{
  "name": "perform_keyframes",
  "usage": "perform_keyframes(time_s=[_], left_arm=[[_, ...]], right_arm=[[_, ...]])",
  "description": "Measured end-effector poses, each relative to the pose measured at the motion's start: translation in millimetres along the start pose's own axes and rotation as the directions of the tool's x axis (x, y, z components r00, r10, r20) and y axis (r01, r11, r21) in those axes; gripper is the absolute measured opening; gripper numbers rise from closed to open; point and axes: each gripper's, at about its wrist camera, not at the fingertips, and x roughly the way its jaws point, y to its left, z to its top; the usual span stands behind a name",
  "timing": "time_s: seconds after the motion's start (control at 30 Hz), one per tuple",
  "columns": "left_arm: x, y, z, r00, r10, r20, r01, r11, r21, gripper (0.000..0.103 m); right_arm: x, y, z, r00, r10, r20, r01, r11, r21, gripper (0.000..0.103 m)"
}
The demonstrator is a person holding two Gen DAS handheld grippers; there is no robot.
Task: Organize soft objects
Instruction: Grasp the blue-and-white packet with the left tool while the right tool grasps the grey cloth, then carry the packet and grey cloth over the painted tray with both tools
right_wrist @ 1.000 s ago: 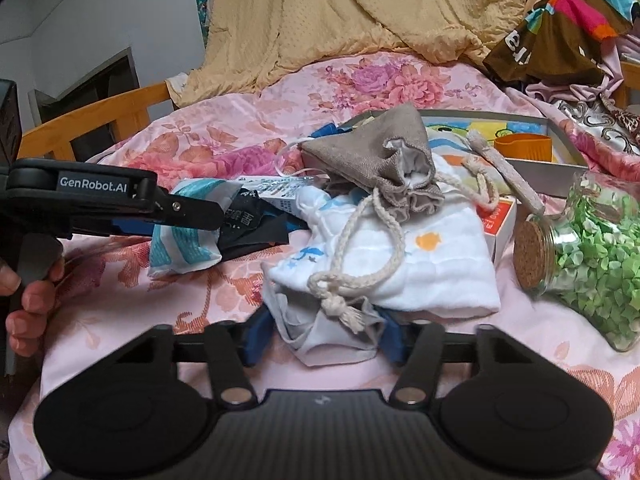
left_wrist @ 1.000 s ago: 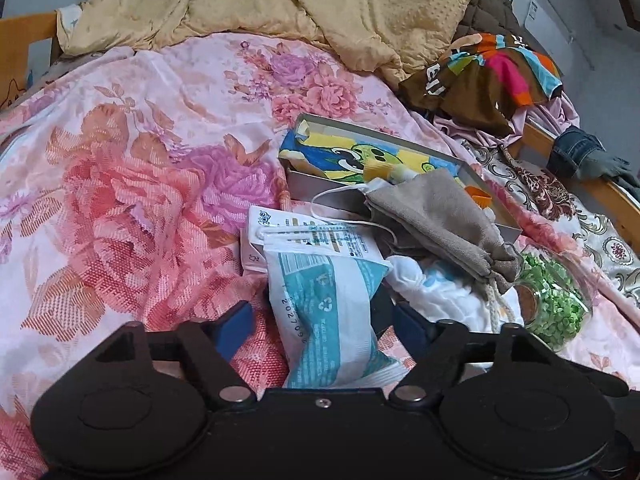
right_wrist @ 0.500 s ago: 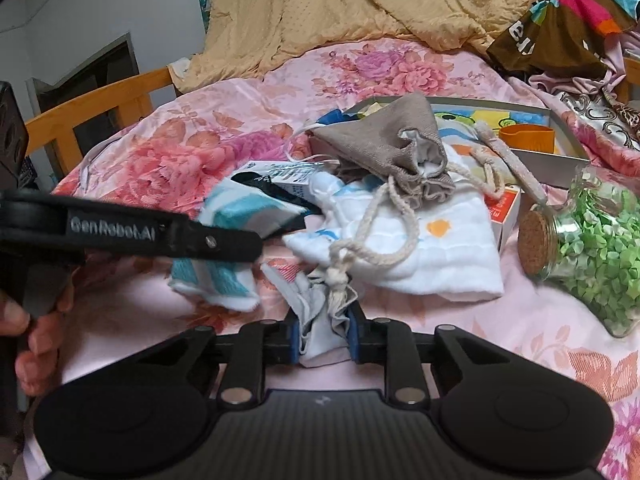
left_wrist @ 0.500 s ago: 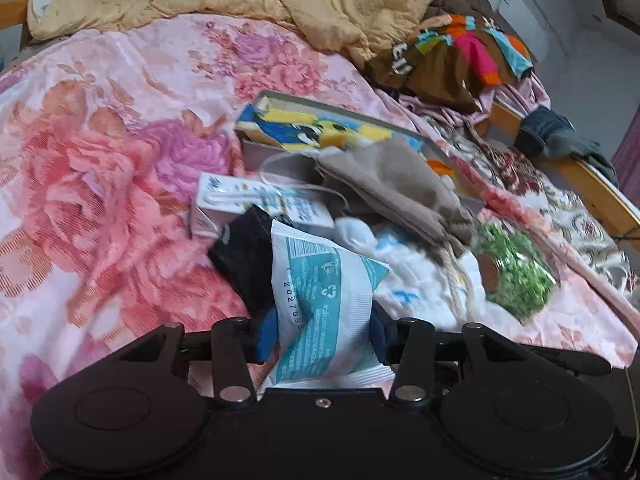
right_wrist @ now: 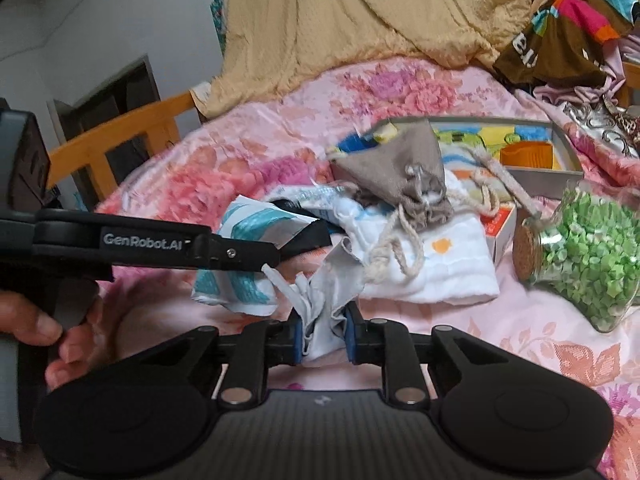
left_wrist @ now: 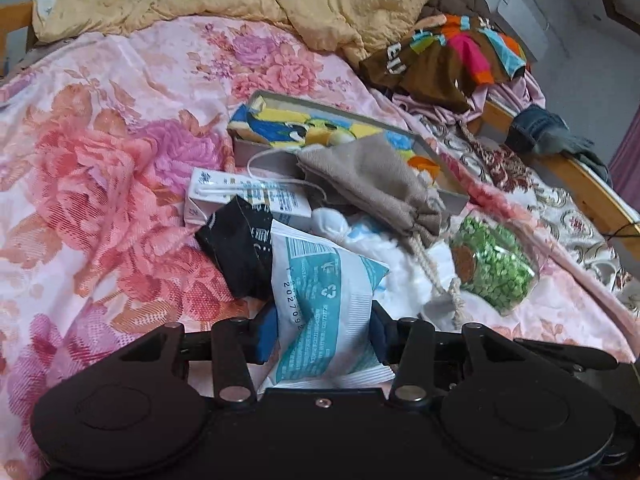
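Beside the one shallow grey tray (left_wrist: 256,152) on the bed: one tan drawstring pouch (left_wrist: 372,184), one corked jar of green bits (left_wrist: 496,264), one white carton (left_wrist: 240,196), one teal-and-white packet (left_wrist: 320,304), one black sock (left_wrist: 240,252), one white printed cloth (right_wrist: 440,264), and one grey-white rag (right_wrist: 324,300).

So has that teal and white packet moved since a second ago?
Yes. The teal and white packet, pinched by the left gripper, has come off the white carton, toward the camera.

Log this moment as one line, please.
left tongs: shut on teal packet | right tongs: shut on grey cloth | bed
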Motion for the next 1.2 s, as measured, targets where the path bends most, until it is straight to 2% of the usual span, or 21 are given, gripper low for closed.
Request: perform_keyframes(time_s=[0.33, 0.5, 0.63, 0.93, 1.1, 1.2], left_arm=[[-39, -14, 10, 0.994, -0.008, 0.111, 0.016, 0.997, -0.072, 0.048], [-50, -28, 17, 0.991, 0.004, 0.133, 0.001, 0.999, -0.039, 0.048], [-52, -40, 27, 0.989, 0.002, 0.149, 0.000, 1.000, -0.014, 0.048], [-25, -70, 70, 0.987, -0.007, 0.159, -0.002, 0.999, 0.051, 0.048], [4, -78, 98, 0.985, -0.017, 0.173, 0.018, 1.000, -0.002, 0.048], [23, -82, 114, 0.983, -0.014, 0.181, 0.015, 1.000, -0.003, 0.048]], right_arm=[[-40, -10, 18, 0.985, 0.010, 0.172, -0.017, 0.999, 0.038, 0.022], [-53, -21, 31, 0.970, -0.025, 0.241, 0.015, 0.999, 0.046, 0.023], [-56, -35, 41, 0.962, -0.084, 0.260, 0.068, 0.995, 0.071, 0.024], [-39, -74, 76, 0.944, -0.159, 0.290, 0.137, 0.986, 0.093, 0.024], [-20, -105, 95, 0.932, -0.205, 0.300, 0.175, 0.977, 0.123, 0.024], [-4, -123, 107, 0.926, -0.229, 0.299, 0.199, 0.972, 0.127, 0.024]])
